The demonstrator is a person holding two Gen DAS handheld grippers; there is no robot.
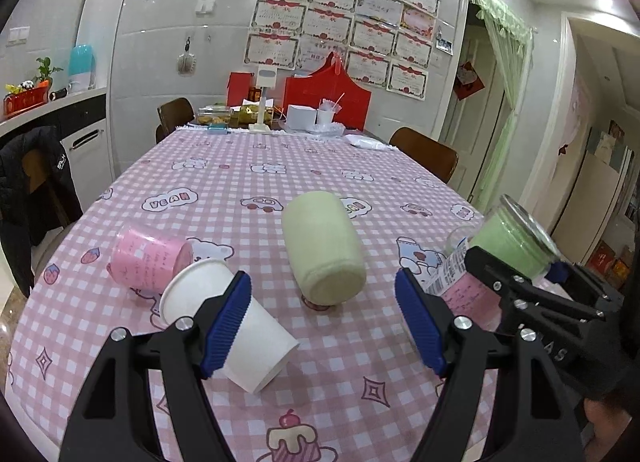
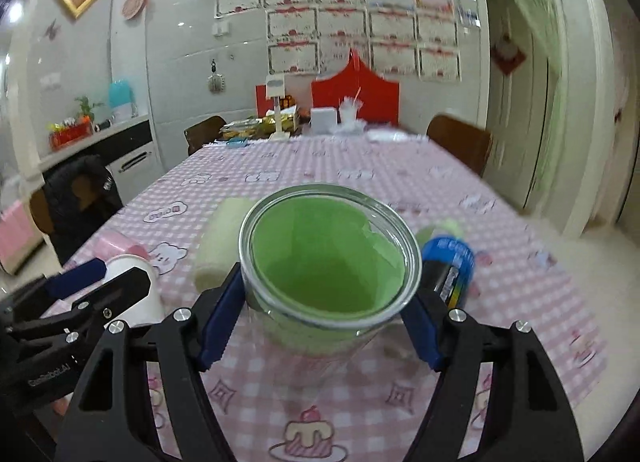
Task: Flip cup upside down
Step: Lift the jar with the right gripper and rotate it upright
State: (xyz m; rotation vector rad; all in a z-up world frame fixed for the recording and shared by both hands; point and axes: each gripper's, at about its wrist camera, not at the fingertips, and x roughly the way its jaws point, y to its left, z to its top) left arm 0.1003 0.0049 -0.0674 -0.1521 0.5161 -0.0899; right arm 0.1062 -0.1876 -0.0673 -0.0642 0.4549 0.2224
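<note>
Two blue fingers (image 2: 219, 326) of the right gripper (image 2: 316, 322) are clamped on the sides of the green-lined glass cup (image 2: 330, 258), mouth tipped toward the camera, so I'd guess it's mid-flip, lifted off the table (image 2: 520, 302). Left gripper (image 1: 324, 322) hangs with fingers apart, holding nothing, beside a white paper cup (image 1: 256, 346) on its side. Pink cup (image 1: 148, 258) and cream cup (image 1: 320, 246) lie nearby too.

Four cups: one pink (image 1: 150, 260), one white paper (image 1: 224, 322), one cream (image 1: 322, 246), one green-lined glass (image 2: 330, 262). One blue can (image 2: 450, 266). Two hand-held grippers: left (image 1: 322, 326), right (image 2: 320, 318).
</note>
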